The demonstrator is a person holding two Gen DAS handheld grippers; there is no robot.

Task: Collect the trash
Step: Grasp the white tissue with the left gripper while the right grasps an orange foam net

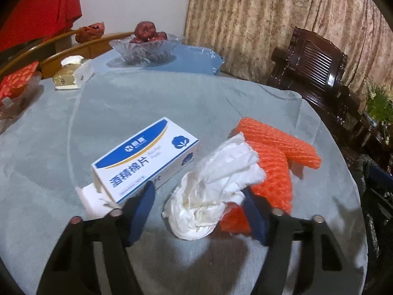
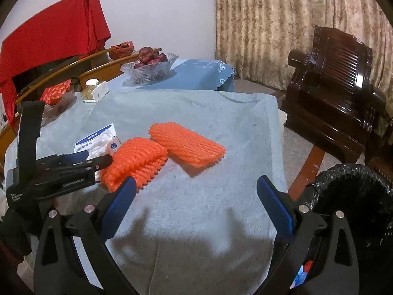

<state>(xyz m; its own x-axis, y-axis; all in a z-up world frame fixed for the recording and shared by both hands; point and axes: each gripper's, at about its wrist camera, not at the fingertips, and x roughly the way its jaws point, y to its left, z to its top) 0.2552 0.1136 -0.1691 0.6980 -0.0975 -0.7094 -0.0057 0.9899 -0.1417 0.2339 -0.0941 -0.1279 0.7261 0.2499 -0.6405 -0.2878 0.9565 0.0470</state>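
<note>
A crumpled white tissue (image 1: 216, 184) lies on the grey-blue cloth (image 1: 147, 113) between the blue pads of my left gripper (image 1: 199, 199). The right pad touches it and the left pad stands just clear, so the gripper is open. A white and blue box of alcohol pads (image 1: 145, 159) lies to the tissue's left. Two orange foam nets (image 1: 272, 172) (image 1: 282, 140) lie to its right, one partly under it. In the right wrist view my right gripper (image 2: 196, 184) is wide open over bare cloth, near the closer orange net (image 2: 140, 162). The farther net (image 2: 189, 147) and the left gripper (image 2: 98, 162) also show.
A bin lined with a black bag (image 2: 356, 196) stands off the table's right edge. At the back are a glass bowl of apples (image 1: 145, 46), a tissue pack (image 1: 71, 73) and red packets (image 1: 17, 81). A dark wooden chair (image 2: 339, 93) stands to the right by the curtain.
</note>
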